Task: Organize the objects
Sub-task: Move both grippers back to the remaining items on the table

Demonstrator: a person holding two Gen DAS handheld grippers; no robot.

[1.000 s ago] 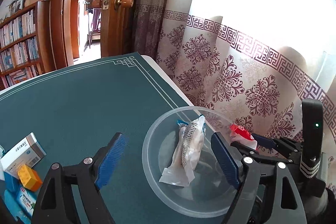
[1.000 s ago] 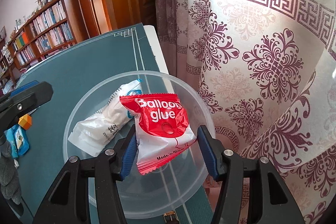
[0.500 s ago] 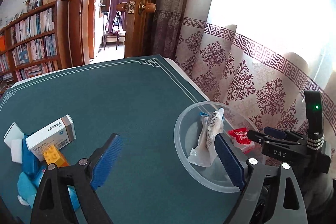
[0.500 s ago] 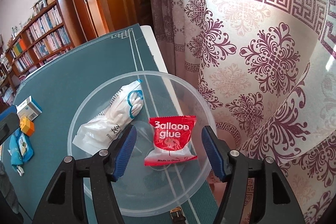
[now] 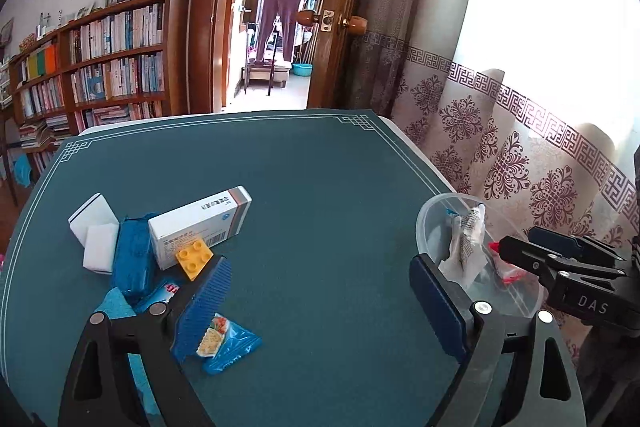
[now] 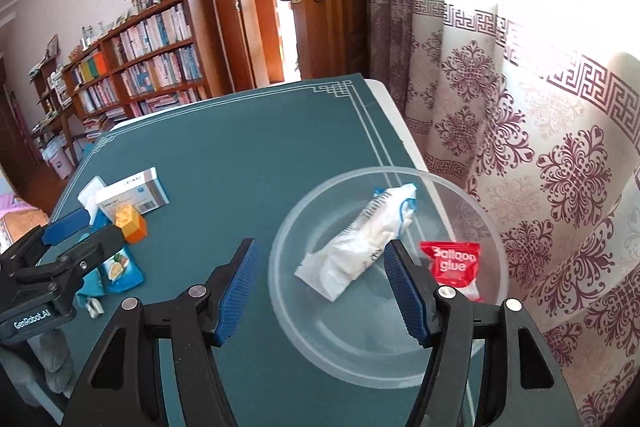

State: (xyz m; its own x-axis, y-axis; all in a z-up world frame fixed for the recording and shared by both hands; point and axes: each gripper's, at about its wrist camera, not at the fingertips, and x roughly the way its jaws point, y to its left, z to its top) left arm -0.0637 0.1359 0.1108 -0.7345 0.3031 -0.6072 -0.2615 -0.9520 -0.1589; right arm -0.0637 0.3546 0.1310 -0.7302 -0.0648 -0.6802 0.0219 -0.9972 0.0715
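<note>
Right gripper [image 6: 320, 285] no longer gripping red balloon-glue packet [image 6: 454, 265]; packet now lying loose in clear plastic bowl [image 6: 304, 227] beside white glove packet [image 6: 360, 247], jaws standing wide and pulling back from bowl. Left gripper [image 5: 316, 307] swinging away from bowl toward the clutter pile, bringing medicine box [image 5: 200, 223], yellow brick [image 5: 194, 258] and blue snack packet [image 5: 228, 341] into view
</note>
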